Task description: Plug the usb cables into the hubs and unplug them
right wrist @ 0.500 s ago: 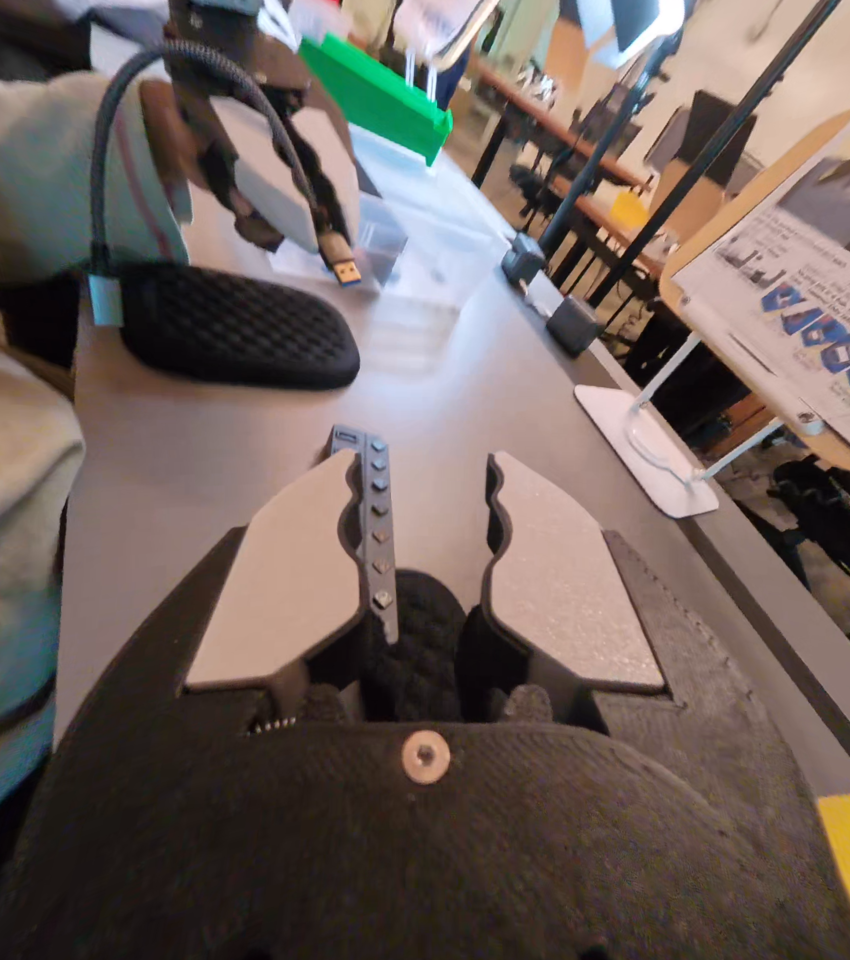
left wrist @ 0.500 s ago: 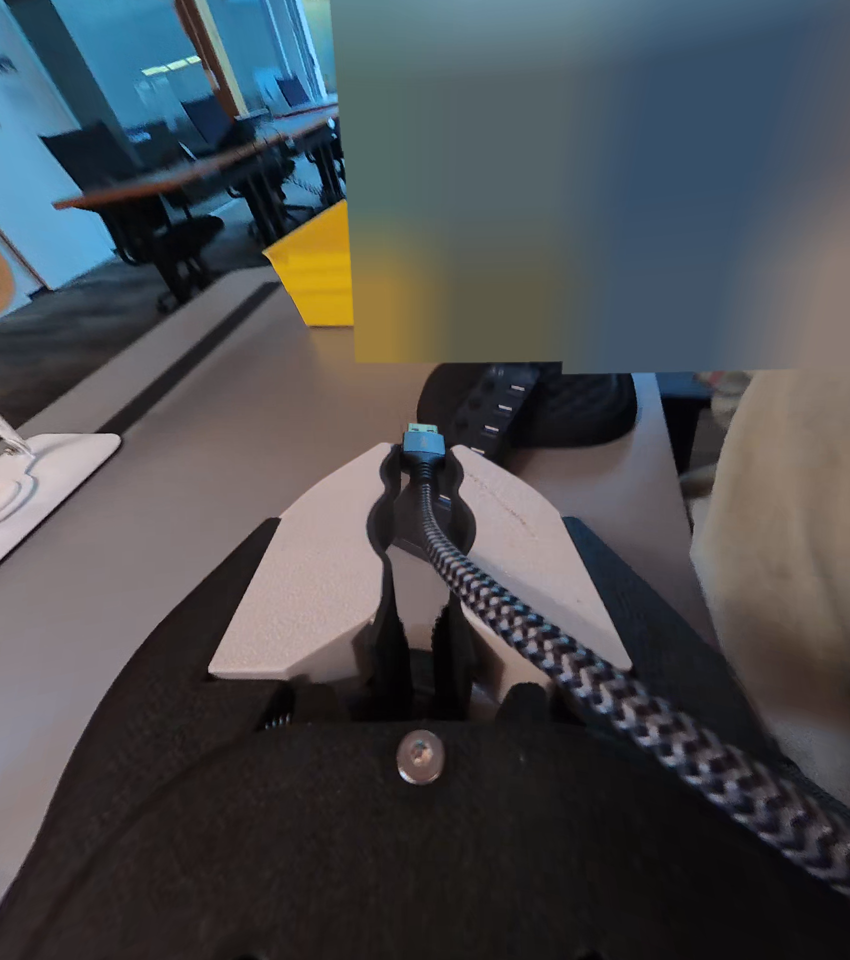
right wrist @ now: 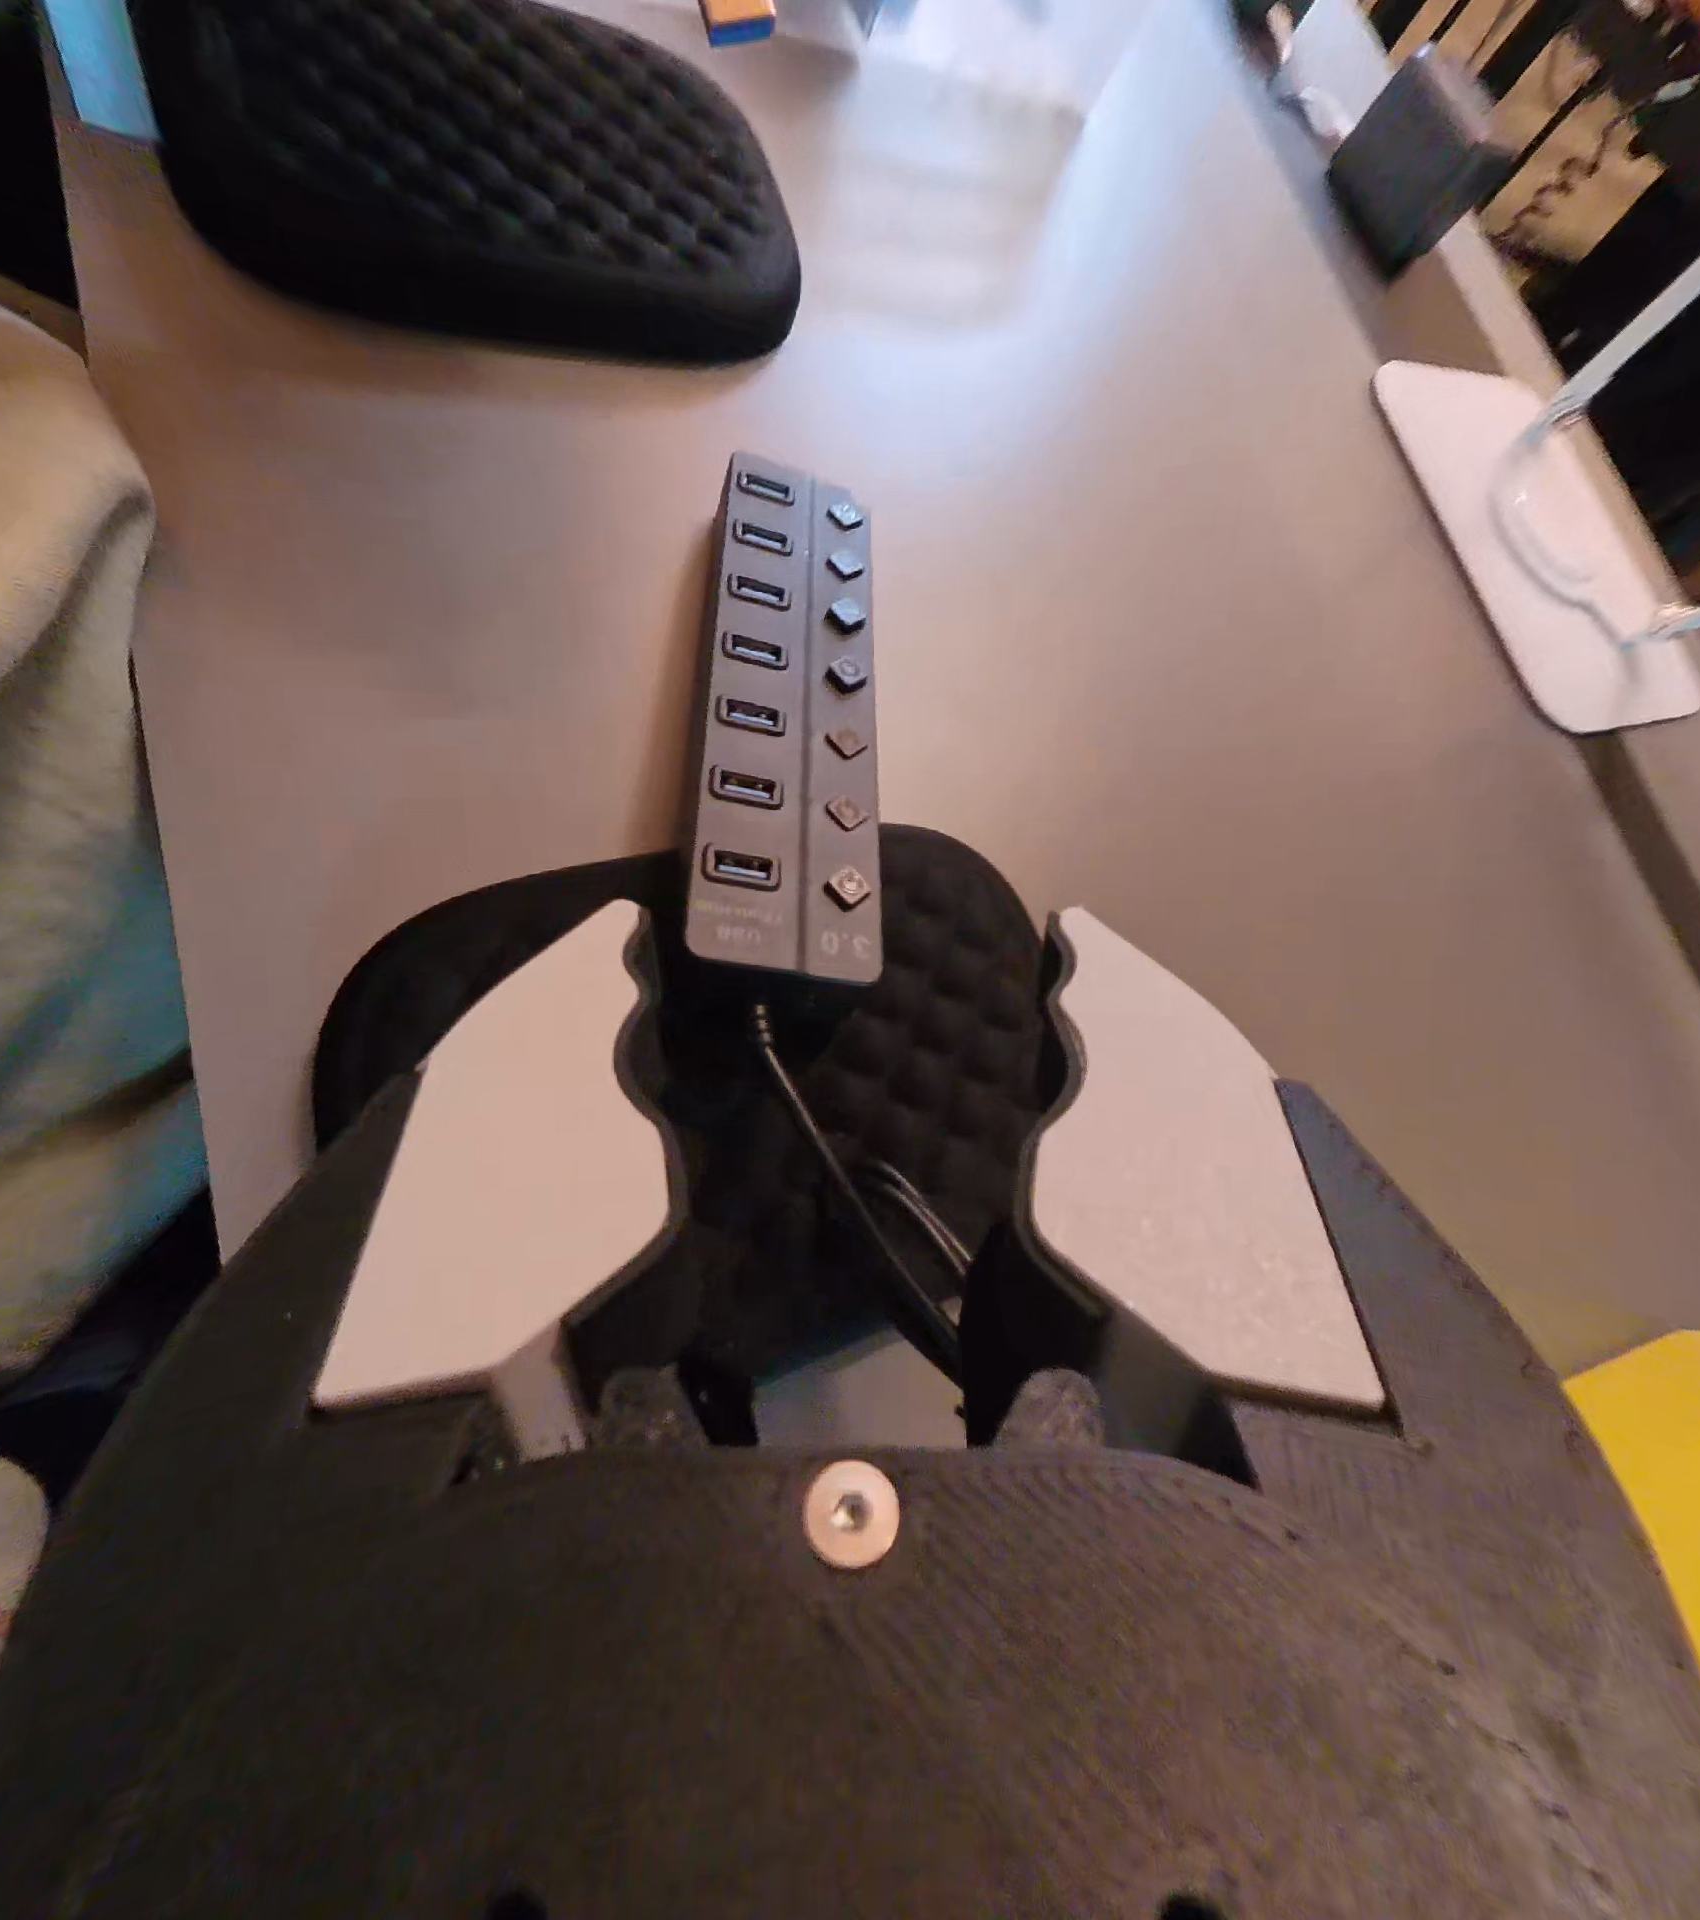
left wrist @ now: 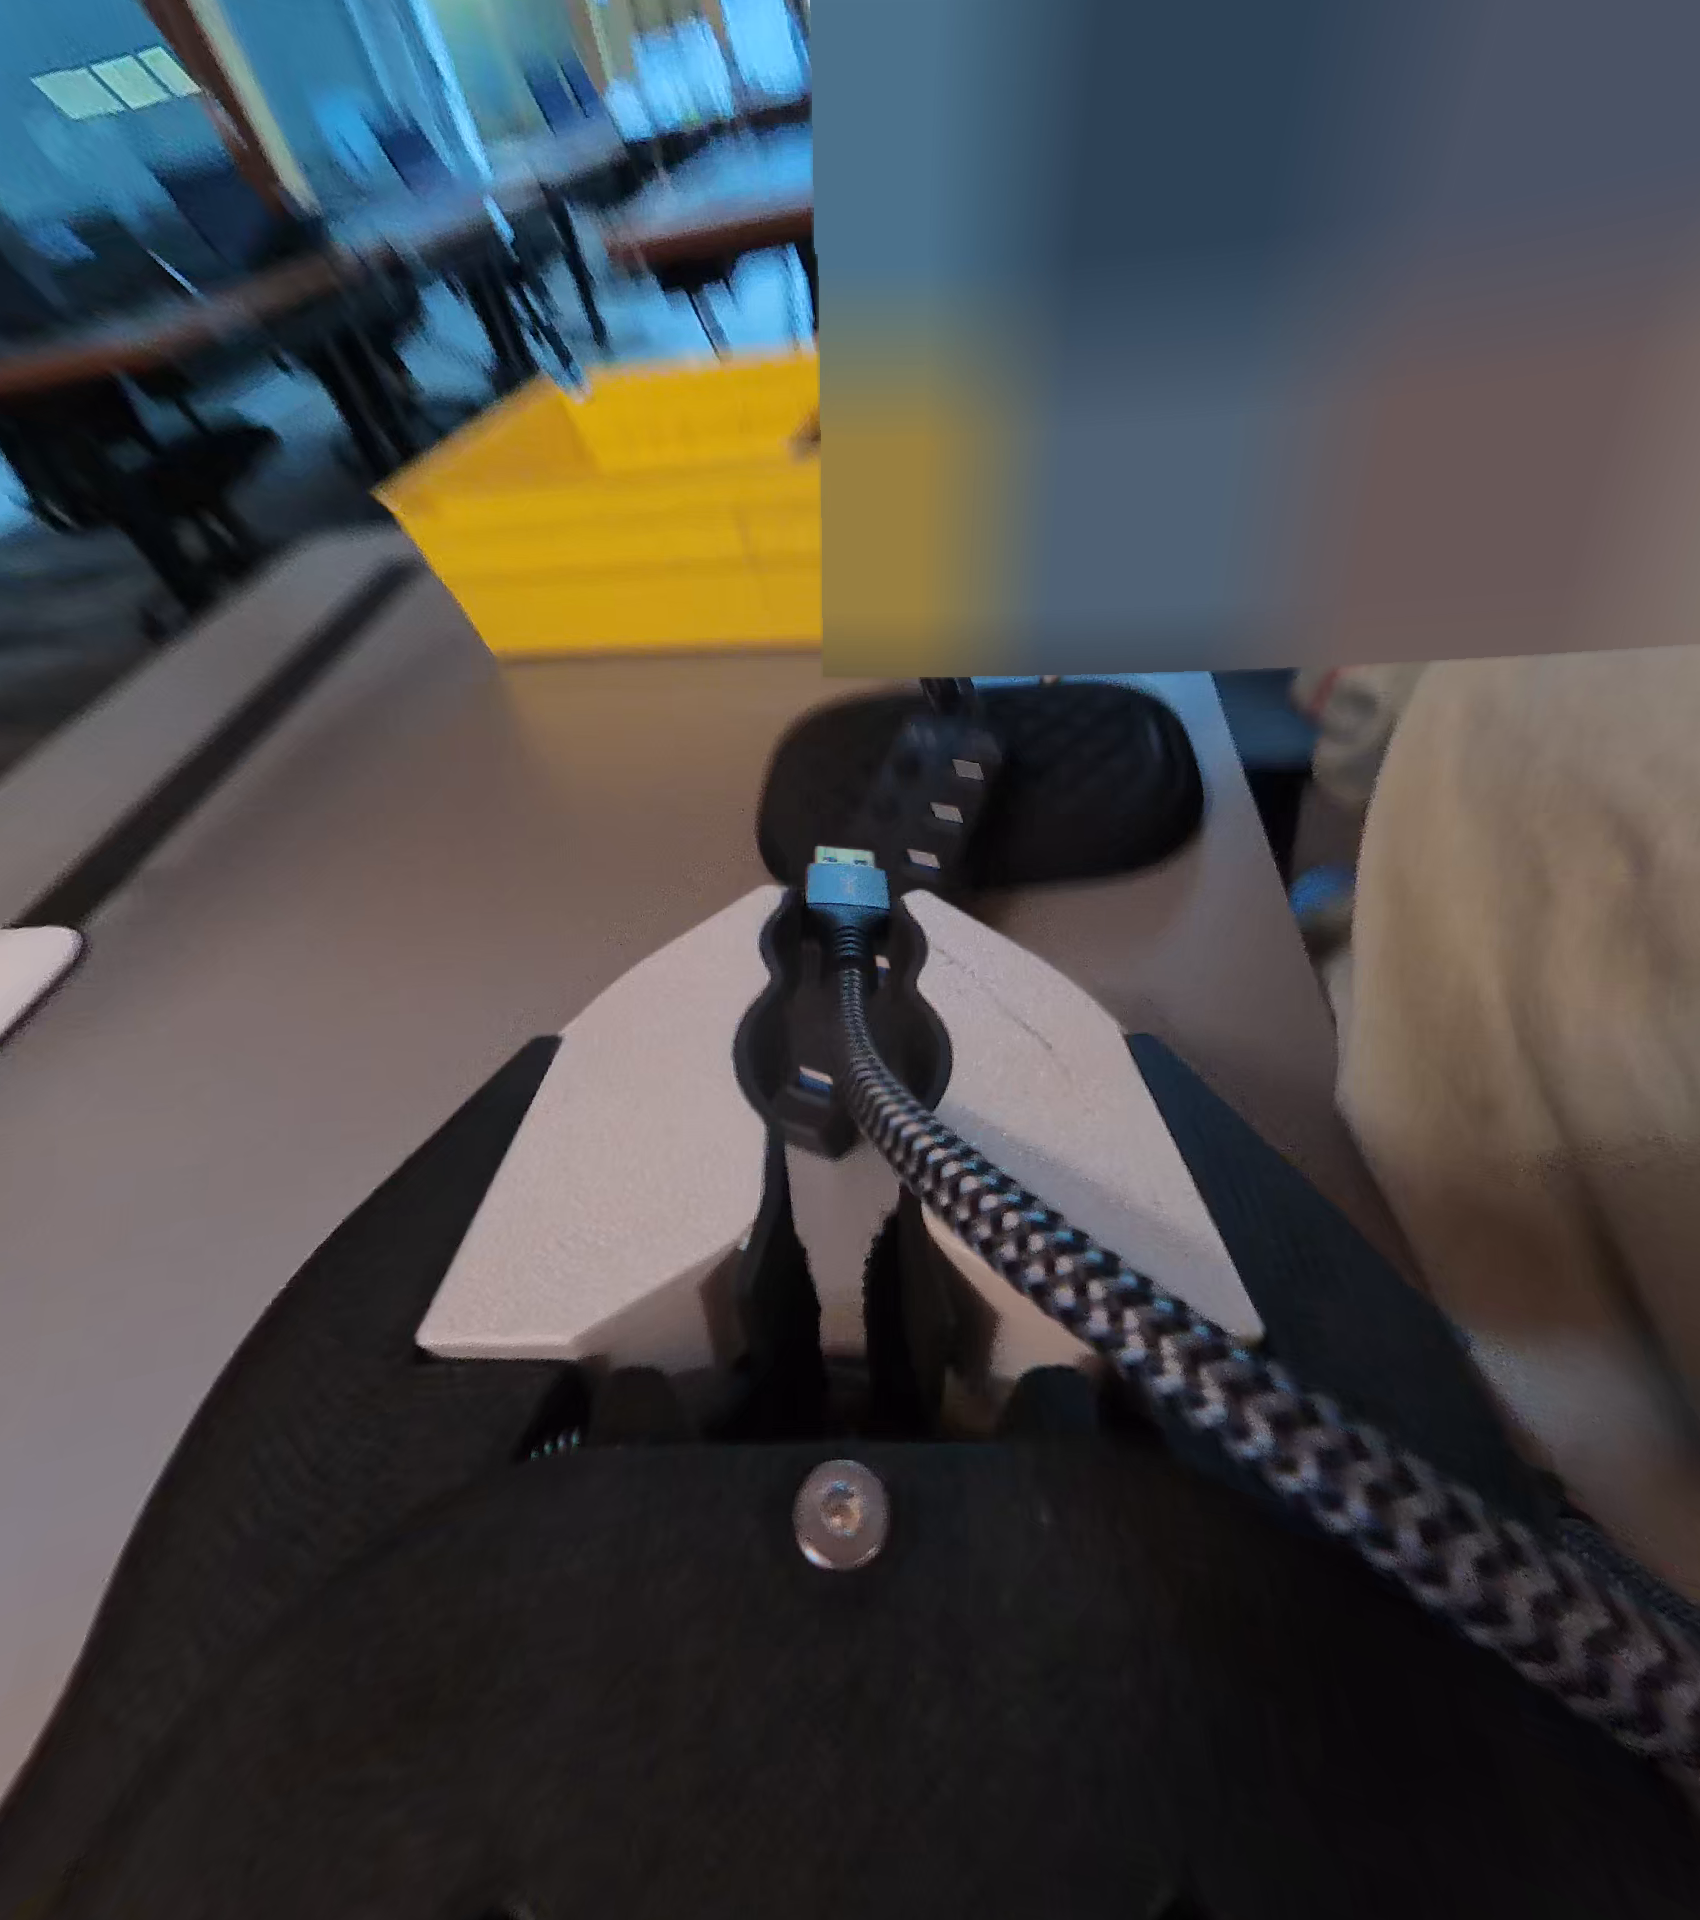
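Note:
My left gripper [left wrist: 848, 883] is shut on the grey USB plug [left wrist: 846, 881] of a braided cable [left wrist: 1241, 1382], whose metal tip sticks out past the fingertips. The plug is just short of the black hub [left wrist: 941, 802] and apart from it. In the right wrist view the hub [right wrist: 789, 717] lies on the grey table [right wrist: 1189, 831], with several empty ports and a row of buttons. Its cord end rests on a black quilted pad [right wrist: 939, 1049]. My right gripper [right wrist: 848, 920] is open and empty, with its fingertips on either side of that end, not touching it.
A second black pad [right wrist: 472, 166] lies at the table's far left. A white lamp base [right wrist: 1532, 551] and a black block [right wrist: 1417, 177] stand near the right edge. A yellow bin [left wrist: 638, 520] stands behind the hub. A person's cream sleeve [left wrist: 1552, 1039] is close by.
My right gripper has opened wider and tilted down over the hub, which no longer lies against its left finger. My left gripper has moved the plug closer to the hub.

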Demonstrator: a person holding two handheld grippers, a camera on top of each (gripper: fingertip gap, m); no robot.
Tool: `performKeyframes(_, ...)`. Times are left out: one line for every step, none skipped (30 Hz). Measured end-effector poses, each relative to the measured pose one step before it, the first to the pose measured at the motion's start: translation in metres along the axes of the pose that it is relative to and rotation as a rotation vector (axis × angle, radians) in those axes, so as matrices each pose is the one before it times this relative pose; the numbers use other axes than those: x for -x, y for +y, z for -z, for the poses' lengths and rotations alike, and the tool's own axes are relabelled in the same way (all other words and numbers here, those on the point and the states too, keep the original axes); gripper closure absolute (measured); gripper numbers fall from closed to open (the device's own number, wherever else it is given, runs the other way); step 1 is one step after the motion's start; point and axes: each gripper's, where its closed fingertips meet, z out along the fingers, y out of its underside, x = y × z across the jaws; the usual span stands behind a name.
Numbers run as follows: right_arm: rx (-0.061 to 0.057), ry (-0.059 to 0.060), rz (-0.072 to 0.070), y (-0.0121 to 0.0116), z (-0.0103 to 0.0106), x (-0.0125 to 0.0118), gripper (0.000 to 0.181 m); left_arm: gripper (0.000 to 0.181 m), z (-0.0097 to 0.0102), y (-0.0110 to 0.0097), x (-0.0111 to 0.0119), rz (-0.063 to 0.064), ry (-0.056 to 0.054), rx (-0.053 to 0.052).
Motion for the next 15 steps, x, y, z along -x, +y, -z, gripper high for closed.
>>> performKeyframes(0.014,-0.0248,-0.007,0.00173,-0.00504,0.00305,0.117,0.165,-0.00447,0.00266,-0.00178,-0.0167,0.0198,0.0436)
performKeyframes(0.0143,-0.0308,-0.0011,0.00257,-0.00519,0.00369,0.122,0.165,-0.0047,0.00146,-0.00149,-0.0188,0.0196,0.0374)
performKeyframes(0.0085,-0.0214,0.0007,0.00252,-0.00489,0.00216,0.124,0.165,-0.00491,0.00077,-0.00168,-0.019,0.0225,0.0325)
performKeyframes(-0.0004,-0.0105,-0.0051,0.00178,-0.00438,0.00007,0.124,0.165,-0.00494,0.00027,-0.0019,-0.0174,0.0243,0.0306)
performKeyframes(-0.0018,-0.0116,-0.0141,0.00132,-0.00424,0.00013,0.12,0.165,-0.00503,0.0007,-0.00085,-0.0131,0.022,0.0293)
performKeyframes(0.0145,-0.0172,-0.0211,0.00284,-0.00428,0.00085,0.111,0.165,-0.00501,0.00042,-0.00023,-0.0093,0.021,0.0275)
performKeyframes(0.0468,-0.0148,-0.0256,0.00673,-0.00425,0.00061,0.103,0.165,-0.00489,0.00073,0.00011,-0.0018,0.0231,0.0293)
performKeyframes(0.0725,-0.0122,-0.0273,0.00984,-0.00413,0.00003,0.1,0.165,-0.00456,0.00081,0.00035,0.0005,0.0223,0.0297)
performKeyframes(0.0652,-0.0207,-0.0243,0.00821,-0.00409,0.00116,0.099,0.165,-0.0048,0.00144,-0.00036,-0.0006,0.0266,0.0324)
performKeyframes(0.0228,-0.0357,-0.0141,0.00156,-0.0025,0.00267,0.106,0.165,-0.00526,0.00231,-0.00025,-0.0059,0.0286,0.0371)
performKeyframes(-0.0075,-0.0325,0.0041,-0.00196,-0.0006,0.00284,0.114,0.165,-0.00441,0.00227,-0.00085,-0.0088,0.0254,0.0408)
performKeyframes(-0.0181,-0.0165,0.0203,-0.00238,0.00045,0.00173,0.126,0.165,-0.00416,0.00237,-0.00046,-0.0099,0.0174,0.0399)
performKeyframes(-0.0205,0.0012,0.0225,-0.00203,0.00085,-0.00043,0.129,0.165,-0.00389,0.0013,0.00052,-0.0138,0.0121,0.0313)
performKeyframes(-0.0119,0.0036,0.0125,-0.0006,0.00038,-0.00075,0.129,0.165,-0.00317,0.00024,0.00092,-0.0133,0.008,0.0204)
performKeyframes(-0.004,-0.0003,0.0035,0.00014,0.00001,0.0,0.129,0.165,-0.00271,-0.00061,0.00062,-0.0078,0.0072,0.0121)
